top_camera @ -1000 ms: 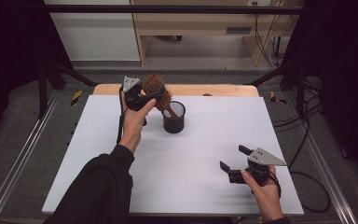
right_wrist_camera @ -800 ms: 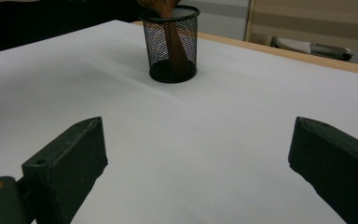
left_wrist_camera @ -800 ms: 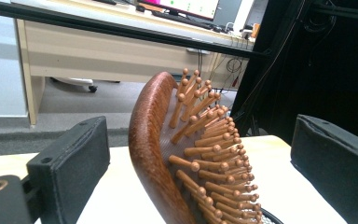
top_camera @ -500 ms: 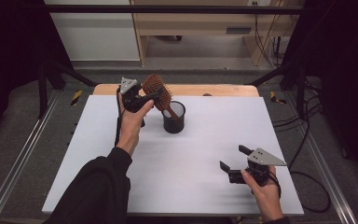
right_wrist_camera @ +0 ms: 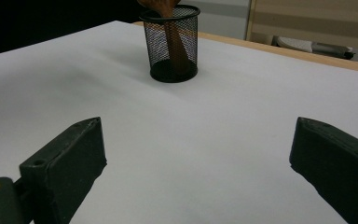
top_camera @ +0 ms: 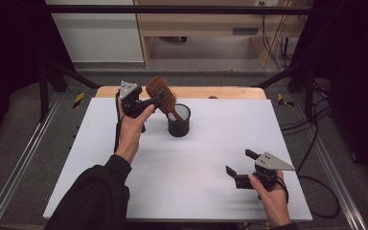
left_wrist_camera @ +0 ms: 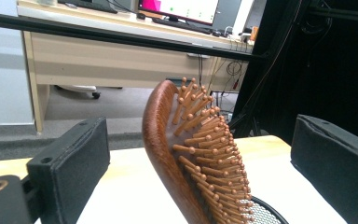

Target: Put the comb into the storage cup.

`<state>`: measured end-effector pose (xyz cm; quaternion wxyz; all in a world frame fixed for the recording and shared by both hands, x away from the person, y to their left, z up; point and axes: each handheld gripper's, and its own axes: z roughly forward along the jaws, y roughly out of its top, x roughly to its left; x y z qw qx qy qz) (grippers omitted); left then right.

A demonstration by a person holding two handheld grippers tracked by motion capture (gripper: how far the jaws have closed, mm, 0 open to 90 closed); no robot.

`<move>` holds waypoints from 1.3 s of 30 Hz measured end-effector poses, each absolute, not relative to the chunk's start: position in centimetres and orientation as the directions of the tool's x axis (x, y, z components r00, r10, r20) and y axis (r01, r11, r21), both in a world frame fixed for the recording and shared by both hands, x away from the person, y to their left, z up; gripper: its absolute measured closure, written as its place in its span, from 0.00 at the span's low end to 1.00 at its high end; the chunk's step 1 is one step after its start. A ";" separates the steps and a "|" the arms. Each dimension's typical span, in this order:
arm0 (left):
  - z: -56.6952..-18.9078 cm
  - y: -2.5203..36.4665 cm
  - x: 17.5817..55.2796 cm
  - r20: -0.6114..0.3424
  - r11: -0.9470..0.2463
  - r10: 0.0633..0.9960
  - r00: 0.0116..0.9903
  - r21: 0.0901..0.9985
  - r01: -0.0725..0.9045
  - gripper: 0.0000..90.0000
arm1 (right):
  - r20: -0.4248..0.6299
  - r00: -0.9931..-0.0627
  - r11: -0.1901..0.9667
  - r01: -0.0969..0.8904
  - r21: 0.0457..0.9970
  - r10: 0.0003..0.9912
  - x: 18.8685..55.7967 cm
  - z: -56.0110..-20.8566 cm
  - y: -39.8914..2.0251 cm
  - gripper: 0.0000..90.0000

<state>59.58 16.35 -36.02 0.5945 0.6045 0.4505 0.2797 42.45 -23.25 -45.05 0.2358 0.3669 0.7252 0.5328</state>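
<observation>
A brown wooden hairbrush stands handle-down in a black mesh cup at the back middle of the white table. My left gripper is held up beside the brush head, open. In the left gripper view the bristled brush head rises between the two wide-apart jaws, touching neither, with the cup rim below. My right gripper rests low at the front right, open and empty. In its own view, the right gripper faces the cup and the brush far ahead.
The white table top has a wooden strip along its back edge. Metal rails run along both sides. A desk and cables lie beyond the table.
My left gripper has edged slightly to the left beside the brush head. The brush, the cup and my right gripper have stayed put.
</observation>
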 end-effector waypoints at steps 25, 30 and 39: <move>-35.4 19.8 54.6 -0.179 0.104 0.878 0.443 0.976 0.189 0.04 | 0.026 -0.621 0.175 0.261 0.949 0.784 42.3 -44.8 -23.0 0.04; -35.2 20.2 53.7 -0.153 0.077 0.881 0.447 0.980 0.184 0.03 | 0.033 -0.616 0.170 0.268 0.948 0.787 42.4 -44.8 -23.1 0.04; -34.5 20.8 52.2 -0.103 0.036 0.893 0.437 0.987 0.159 0.02 | 0.053 -0.621 0.155 0.275 0.949 0.782 42.5 -44.9 -23.2 0.04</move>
